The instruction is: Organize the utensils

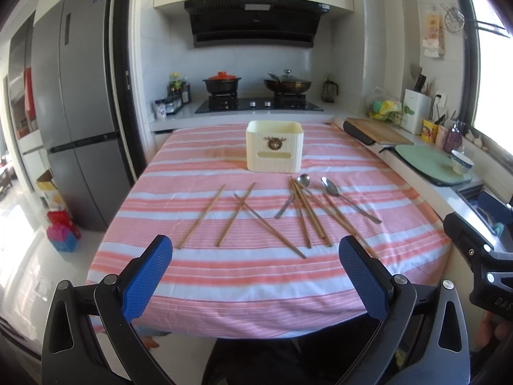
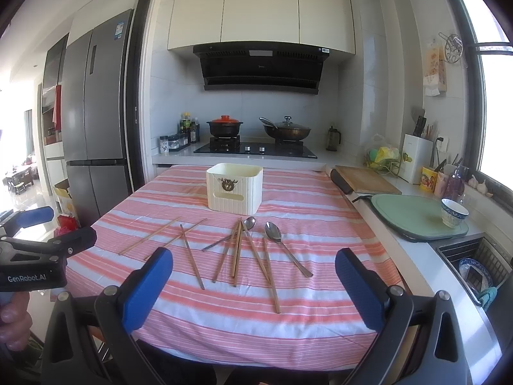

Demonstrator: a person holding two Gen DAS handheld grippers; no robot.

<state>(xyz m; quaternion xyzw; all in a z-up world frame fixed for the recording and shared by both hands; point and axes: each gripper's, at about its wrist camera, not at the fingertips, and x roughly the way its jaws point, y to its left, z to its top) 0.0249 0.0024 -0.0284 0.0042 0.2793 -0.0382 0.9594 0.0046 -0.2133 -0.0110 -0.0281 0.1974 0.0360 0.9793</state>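
A cream utensil box [image 1: 274,147] [image 2: 234,191] stands upright at the far middle of the pink-striped tablecloth [image 1: 243,276] [image 2: 243,317]. In front of it lie several wooden chopsticks [image 1: 202,216] [image 2: 192,258] and two metal spoons [image 1: 333,191] [image 2: 273,233], scattered and partly crossed. My left gripper [image 1: 255,272] is open above the near edge of the table, holding nothing. My right gripper [image 2: 255,280] is open too, short of the utensils and empty. Each gripper's body shows at the edge of the other's view, held by a hand.
A counter on the right carries a wooden board [image 2: 365,179], a green mat [image 2: 413,215] with a bowl [image 2: 453,212], and a sink [image 2: 477,272]. A stove with two pots [image 1: 256,88] sits behind the table. A fridge [image 1: 73,112] stands left.
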